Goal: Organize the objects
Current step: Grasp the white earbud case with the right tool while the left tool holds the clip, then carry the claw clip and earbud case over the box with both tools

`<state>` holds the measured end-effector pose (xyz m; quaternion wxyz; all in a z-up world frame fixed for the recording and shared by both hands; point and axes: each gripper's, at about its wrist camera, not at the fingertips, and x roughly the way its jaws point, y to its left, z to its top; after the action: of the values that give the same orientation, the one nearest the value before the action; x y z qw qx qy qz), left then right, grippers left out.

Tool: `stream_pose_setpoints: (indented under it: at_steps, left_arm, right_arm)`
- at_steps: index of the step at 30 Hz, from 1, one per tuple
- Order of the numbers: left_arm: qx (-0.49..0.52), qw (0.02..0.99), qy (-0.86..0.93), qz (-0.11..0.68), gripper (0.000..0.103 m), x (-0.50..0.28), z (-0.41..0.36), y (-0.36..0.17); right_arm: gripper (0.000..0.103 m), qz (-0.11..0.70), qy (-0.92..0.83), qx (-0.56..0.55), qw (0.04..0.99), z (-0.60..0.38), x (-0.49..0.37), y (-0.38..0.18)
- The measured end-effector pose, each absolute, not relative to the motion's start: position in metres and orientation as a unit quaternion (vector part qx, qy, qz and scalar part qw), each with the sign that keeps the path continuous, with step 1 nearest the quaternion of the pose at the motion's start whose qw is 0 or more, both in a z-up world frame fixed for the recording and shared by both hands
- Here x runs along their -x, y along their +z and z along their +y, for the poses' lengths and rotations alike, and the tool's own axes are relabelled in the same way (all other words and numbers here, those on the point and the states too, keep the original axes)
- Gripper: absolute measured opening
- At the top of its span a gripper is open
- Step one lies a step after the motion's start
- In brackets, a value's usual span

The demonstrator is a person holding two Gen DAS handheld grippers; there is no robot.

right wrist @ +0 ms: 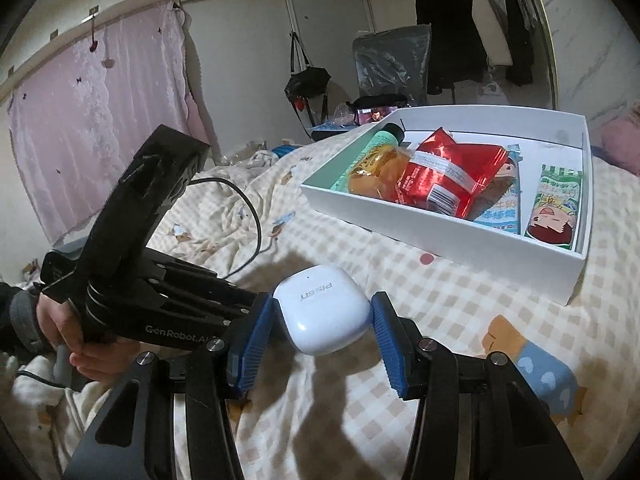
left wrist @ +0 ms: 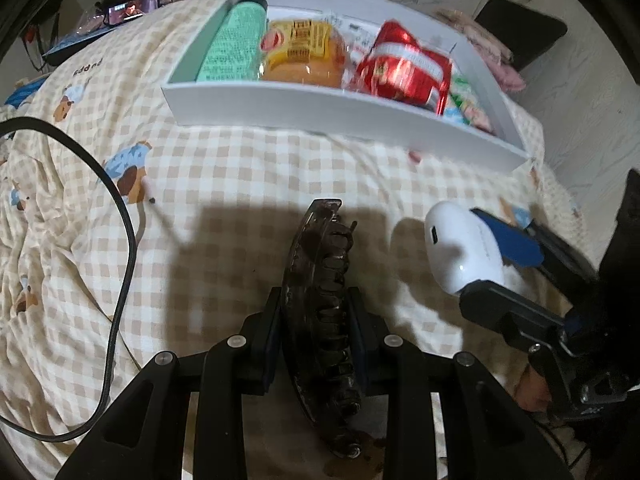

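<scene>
My left gripper (left wrist: 316,320) is shut on a dark brown hair claw clip (left wrist: 320,300) and holds it above the checked bedspread. My right gripper (right wrist: 320,328) is shut on a white Pisen earbud case (right wrist: 324,312); the case also shows in the left wrist view (left wrist: 460,248), to the right of the clip. A white box (left wrist: 280,106) lies ahead on the bed. It holds a green tube (left wrist: 234,44), a yellow bun packet (left wrist: 304,52), a red snack bag (left wrist: 404,68) and candy packets (right wrist: 556,208).
A black cable (left wrist: 124,248) loops over the bedspread at the left. A phone (left wrist: 128,8) and clutter lie beyond the box. The bed edge and floor run along the right (left wrist: 580,100). The left gripper body (right wrist: 132,264) stands left of the case.
</scene>
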<state>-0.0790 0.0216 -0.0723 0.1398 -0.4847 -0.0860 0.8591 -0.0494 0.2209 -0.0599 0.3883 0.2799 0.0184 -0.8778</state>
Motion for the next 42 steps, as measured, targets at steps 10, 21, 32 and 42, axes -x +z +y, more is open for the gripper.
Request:
stream_pose_setpoints:
  at_steps: [10, 21, 32, 42]
  left_arm:
    - [0.448, 0.175, 0.866, -0.137, 0.033, 0.066, -0.003, -0.038]
    - [0.421, 0.182, 0.877, -0.144, 0.033, 0.102, 0.032, 0.001]
    - [0.379, 0.163, 0.9, -0.141, 0.033, 0.112, 0.011, 0.036]
    - [0.37, 0.167, 0.908, -0.1, 0.033, 0.147, 0.031, 0.043]
  right_arm:
    - [0.052, -0.059, -0.873, -0.269, 0.403, 0.239, 0.058, -0.037]
    - [0.052, -0.083, -0.903, -0.232, 0.353, 0.271, 0.09, 0.015]
    - [0.052, -0.12, -0.922, -0.171, 0.325, 0.291, 0.115, 0.06]
    - [0.052, -0.152, -0.932, -0.187, 0.27, 0.297, 0.179, 0.052]
